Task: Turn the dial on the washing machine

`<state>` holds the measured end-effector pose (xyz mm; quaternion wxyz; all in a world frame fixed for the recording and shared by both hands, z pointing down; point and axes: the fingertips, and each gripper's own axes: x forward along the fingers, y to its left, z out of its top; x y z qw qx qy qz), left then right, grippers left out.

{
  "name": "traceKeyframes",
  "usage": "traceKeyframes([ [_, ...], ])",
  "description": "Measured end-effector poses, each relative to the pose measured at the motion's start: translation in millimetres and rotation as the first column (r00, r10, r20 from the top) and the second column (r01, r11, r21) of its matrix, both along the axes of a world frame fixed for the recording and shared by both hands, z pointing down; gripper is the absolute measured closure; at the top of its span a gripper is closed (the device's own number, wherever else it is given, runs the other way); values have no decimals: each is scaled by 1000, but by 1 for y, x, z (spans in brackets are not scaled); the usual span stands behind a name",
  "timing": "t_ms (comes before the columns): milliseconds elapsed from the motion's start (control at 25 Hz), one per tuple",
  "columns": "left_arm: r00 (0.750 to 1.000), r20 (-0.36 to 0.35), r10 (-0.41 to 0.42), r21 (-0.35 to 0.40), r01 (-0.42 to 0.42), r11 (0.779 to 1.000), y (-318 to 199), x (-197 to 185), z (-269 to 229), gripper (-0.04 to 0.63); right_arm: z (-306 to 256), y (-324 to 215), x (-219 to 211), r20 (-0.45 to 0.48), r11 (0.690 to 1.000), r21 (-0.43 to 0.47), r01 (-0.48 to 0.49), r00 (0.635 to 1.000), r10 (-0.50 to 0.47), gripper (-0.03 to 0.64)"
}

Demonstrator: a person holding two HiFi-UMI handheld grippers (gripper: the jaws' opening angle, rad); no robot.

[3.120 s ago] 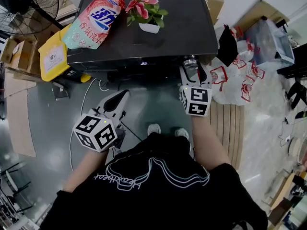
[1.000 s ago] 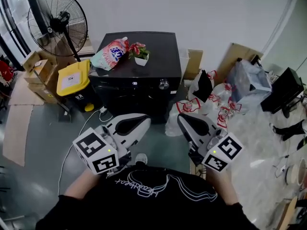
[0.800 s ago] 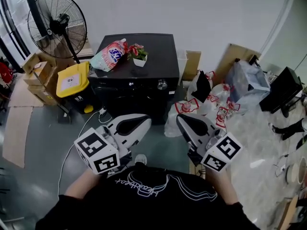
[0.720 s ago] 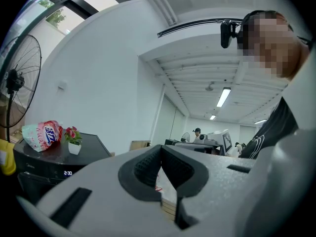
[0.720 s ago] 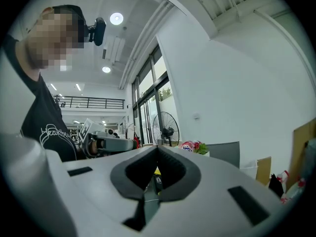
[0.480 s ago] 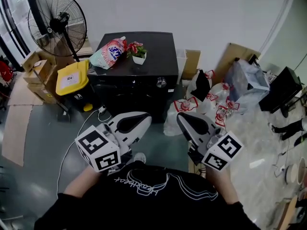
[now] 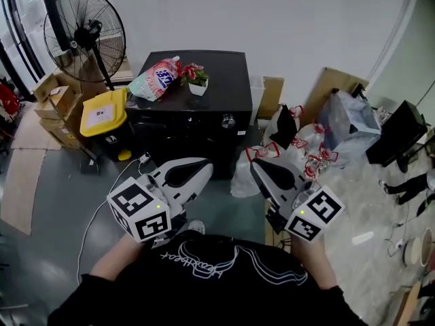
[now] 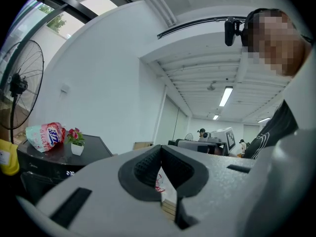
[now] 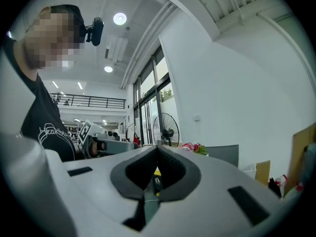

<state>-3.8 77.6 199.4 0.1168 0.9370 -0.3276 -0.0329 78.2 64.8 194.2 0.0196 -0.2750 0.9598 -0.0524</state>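
Note:
The black washing machine (image 7: 224, 73) stands at the top middle of the head view, its silver dial (image 7: 228, 121) on the front panel at the right. Both grippers hang well short of it, side by side over the grey floor. My left gripper (image 7: 206, 164) points up-right toward the machine, and its jaws meet at the tips with nothing between them. My right gripper (image 7: 254, 166) points up-left, also shut and empty. In the left gripper view the left gripper (image 8: 161, 149) has the machine (image 8: 54, 159) far off to its left. The right gripper (image 9: 158, 149) is shut in its own view too.
A detergent pouch (image 7: 153, 79) and a small potted flower (image 7: 196, 77) lie on the machine's top. A standing fan (image 7: 85, 29), a yellow bin (image 7: 100, 113) and cardboard boxes (image 7: 47, 97) are to its left. Plastic bags (image 7: 306, 155) pile up to its right.
About three seconds ago the right gripper was up against the machine's front by the dial. Both grippers now sit far back from it. Over the last second nothing visibly moved.

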Motion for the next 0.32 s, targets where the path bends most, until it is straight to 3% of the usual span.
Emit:
traceKeyframes([
  [320, 1000, -4, -4, -13, 4, 1000, 0, -1, 7, 592, 6, 0, 2, 1, 1000, -10, -6, 1000, 6, 614],
])
